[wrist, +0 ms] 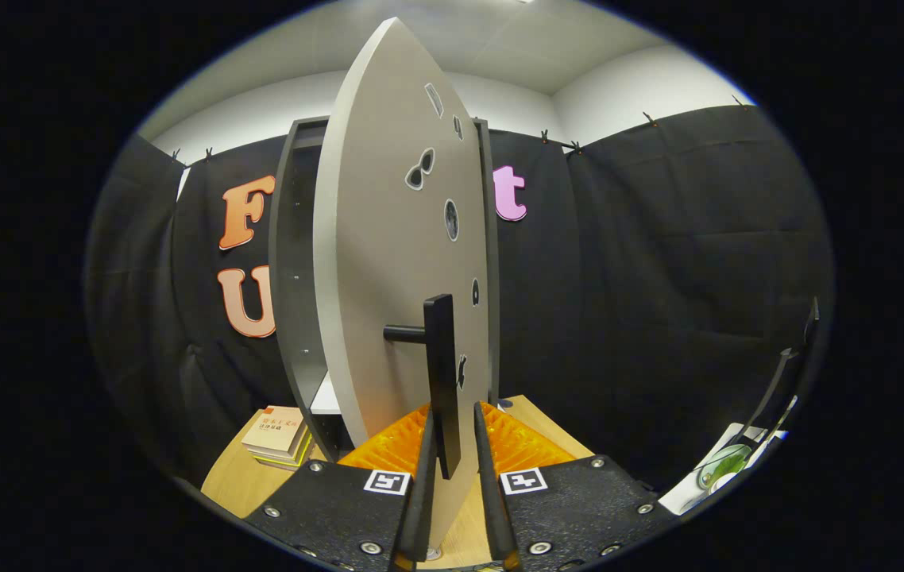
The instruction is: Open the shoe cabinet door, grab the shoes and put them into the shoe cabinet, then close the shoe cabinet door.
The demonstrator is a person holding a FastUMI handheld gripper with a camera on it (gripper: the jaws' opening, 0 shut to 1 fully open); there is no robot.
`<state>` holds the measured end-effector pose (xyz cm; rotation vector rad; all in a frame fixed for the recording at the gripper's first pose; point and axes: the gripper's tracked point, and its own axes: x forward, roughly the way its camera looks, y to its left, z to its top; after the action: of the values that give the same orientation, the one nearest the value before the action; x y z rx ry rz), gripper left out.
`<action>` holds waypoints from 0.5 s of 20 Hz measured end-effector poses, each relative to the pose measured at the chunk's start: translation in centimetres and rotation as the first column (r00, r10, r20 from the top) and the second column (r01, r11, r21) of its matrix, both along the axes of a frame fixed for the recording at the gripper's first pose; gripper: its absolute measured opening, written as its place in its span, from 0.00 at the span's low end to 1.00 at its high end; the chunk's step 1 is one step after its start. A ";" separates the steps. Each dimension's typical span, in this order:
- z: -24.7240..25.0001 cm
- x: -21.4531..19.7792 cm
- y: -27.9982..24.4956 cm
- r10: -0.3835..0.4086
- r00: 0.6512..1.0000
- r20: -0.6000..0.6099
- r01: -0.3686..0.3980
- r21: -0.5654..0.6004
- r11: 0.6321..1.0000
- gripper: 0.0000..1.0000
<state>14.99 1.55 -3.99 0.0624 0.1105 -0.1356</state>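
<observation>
1. The half-open door (pixel 388 262) stands edge-on straight ahead of the tongs (pixel 452 477), its handle (pixel 440 373) between their fingers.
2. Left of it, the cabinet (pixel 297 262) interior gapes free.
3. Books (pixel 277 433) crowd the bench (pixel 233 481) there.

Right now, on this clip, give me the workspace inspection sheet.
Surface: wooden tabletop, partly bare.
Job's things: shoe cabinet with door swung partly open; black door handle lies between the fingers.
Clutter: stack of books beside the cabinet; papers off to the side.
Grippers: gripper fingers flank the handle; contact cannot be told.
Cables: nothing seen.
Surroundings: black cloth wall, white wall above.
</observation>
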 end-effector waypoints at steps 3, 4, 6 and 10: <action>0.0 -0.2 -0.9 -0.021 1.000 0.001 0.021 -0.013 1.000 0.28; -0.1 -0.1 -1.4 -0.032 0.999 0.000 0.032 -0.021 0.999 0.28; -0.1 -0.1 -2.1 -0.052 0.999 -0.001 0.052 -0.013 0.999 0.27; 0.1 -0.2 -3.7 -0.096 0.995 0.004 0.096 -0.052 0.994 0.28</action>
<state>14.75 -2.20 -3.90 0.0161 0.1025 -0.2347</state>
